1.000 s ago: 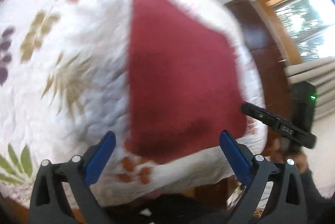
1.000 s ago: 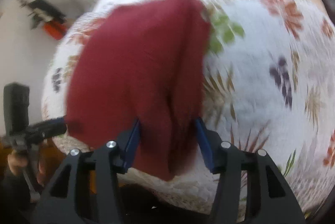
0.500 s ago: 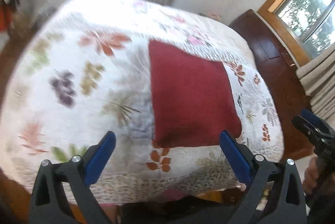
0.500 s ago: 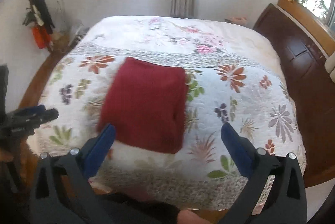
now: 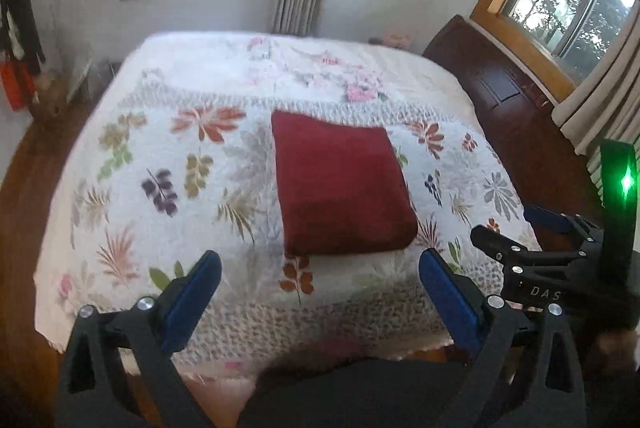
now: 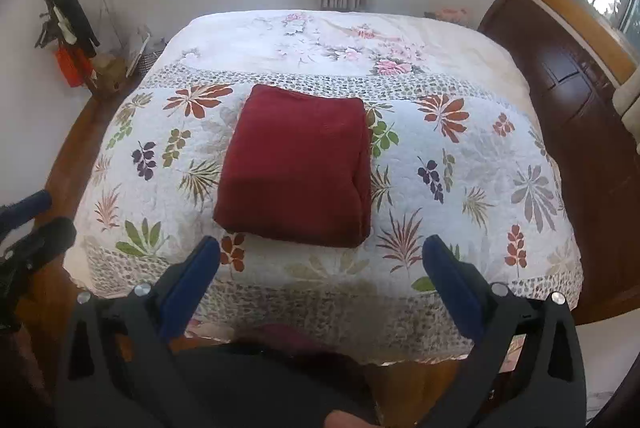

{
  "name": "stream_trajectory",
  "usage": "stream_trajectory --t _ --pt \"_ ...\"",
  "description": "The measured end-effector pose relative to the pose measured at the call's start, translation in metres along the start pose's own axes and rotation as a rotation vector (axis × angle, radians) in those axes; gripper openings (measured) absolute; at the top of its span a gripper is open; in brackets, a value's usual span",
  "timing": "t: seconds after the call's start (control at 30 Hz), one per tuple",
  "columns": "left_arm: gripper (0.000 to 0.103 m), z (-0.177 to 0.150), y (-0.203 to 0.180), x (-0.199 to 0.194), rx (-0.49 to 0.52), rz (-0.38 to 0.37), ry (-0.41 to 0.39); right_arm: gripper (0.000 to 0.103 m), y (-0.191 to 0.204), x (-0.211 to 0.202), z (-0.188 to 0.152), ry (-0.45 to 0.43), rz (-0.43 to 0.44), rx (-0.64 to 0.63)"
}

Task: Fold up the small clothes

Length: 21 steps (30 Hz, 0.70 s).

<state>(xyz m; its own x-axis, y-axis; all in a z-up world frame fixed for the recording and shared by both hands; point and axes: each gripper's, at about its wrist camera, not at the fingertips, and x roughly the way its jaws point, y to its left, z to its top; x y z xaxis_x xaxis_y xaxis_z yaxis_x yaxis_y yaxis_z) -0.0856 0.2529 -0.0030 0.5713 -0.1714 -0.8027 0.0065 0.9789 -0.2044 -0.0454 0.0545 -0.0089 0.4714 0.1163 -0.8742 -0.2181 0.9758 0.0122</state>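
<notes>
Both grippers held apart, empty.
The left gripper and right gripper each have blue-padded fingers spread wide (nothing between them), pointing forward and slightly down.

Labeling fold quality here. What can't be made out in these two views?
- Red garment: folded into a block, so layers and type stay hidden, both views.
- Bed near edge: left view, blocked by a dark shape at bottom.
- Dark red fabric at bottom: right view, mostly hidden.
- Corner clutter: too small.
</notes>
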Motion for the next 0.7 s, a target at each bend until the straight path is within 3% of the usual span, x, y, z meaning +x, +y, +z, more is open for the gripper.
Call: stream_trajectory --t 0.7 --pt "0.099 -0.010 -0.017 -0.008 0.021 -0.057 -0.013 0.100 -0.001 -0.016 -0.010 -0.023 -0.053 0.018"
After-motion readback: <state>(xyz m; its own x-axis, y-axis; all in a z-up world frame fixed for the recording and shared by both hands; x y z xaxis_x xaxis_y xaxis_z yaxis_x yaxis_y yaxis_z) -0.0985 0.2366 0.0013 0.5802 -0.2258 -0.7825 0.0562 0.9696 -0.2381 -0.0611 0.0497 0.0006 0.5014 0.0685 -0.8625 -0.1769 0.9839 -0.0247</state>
